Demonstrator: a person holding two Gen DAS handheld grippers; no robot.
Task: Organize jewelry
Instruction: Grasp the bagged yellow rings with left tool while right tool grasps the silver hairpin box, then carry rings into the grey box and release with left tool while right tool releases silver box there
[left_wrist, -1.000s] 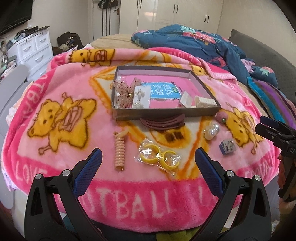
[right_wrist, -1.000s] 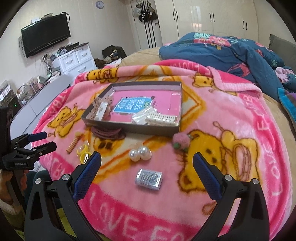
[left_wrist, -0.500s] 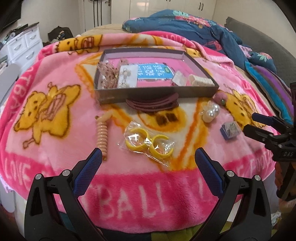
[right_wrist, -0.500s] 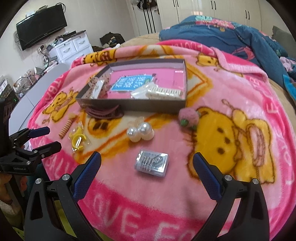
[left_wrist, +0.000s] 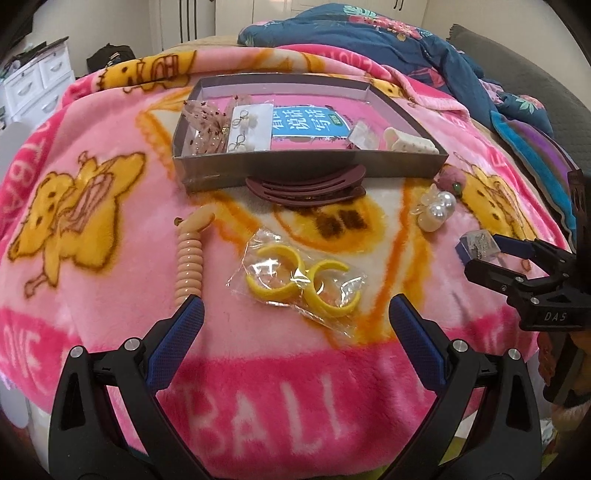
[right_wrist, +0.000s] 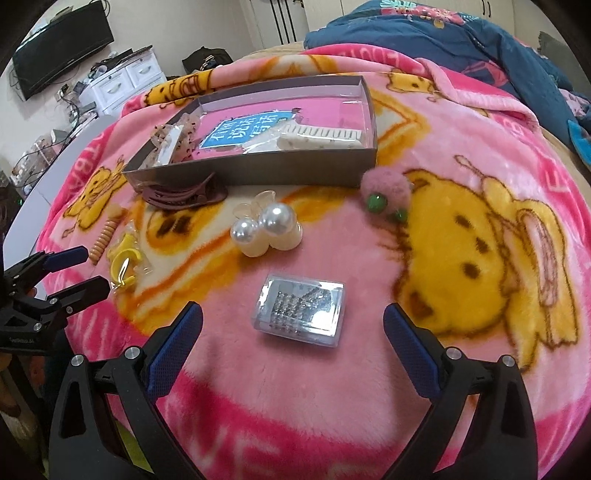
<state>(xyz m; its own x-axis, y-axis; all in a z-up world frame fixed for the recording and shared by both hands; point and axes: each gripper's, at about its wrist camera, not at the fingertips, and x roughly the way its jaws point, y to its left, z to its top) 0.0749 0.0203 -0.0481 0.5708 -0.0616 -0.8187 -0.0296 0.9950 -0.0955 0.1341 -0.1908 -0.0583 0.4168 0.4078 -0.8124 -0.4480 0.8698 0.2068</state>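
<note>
Hovering over a pink blanket (left_wrist: 110, 229) on a bed, the left tool (left_wrist: 295, 314) stands released, nothing between its blue pads. Just ahead of it lies a clear bag of yellow hoop earrings (left_wrist: 299, 284); a coiled peach hair tie (left_wrist: 190, 266) lies close by its left fingertip. Farther ahead a brown hair clip (left_wrist: 306, 186) rests against the near wall of a grey tray (left_wrist: 314, 170), which holds more jewelry and a blue card.

The right tool (right_wrist: 293, 321) is also released, though its jaws have just been closing slightly, with a small clear box of sparkling pieces (right_wrist: 301, 308) lying on the blanket between and just ahead of its fingertips, untouched. Beyond the box sit a pearl hair tie (right_wrist: 266, 230) and, farther right, a pink pompom (right_wrist: 384, 190) near the tray's corner.
</note>
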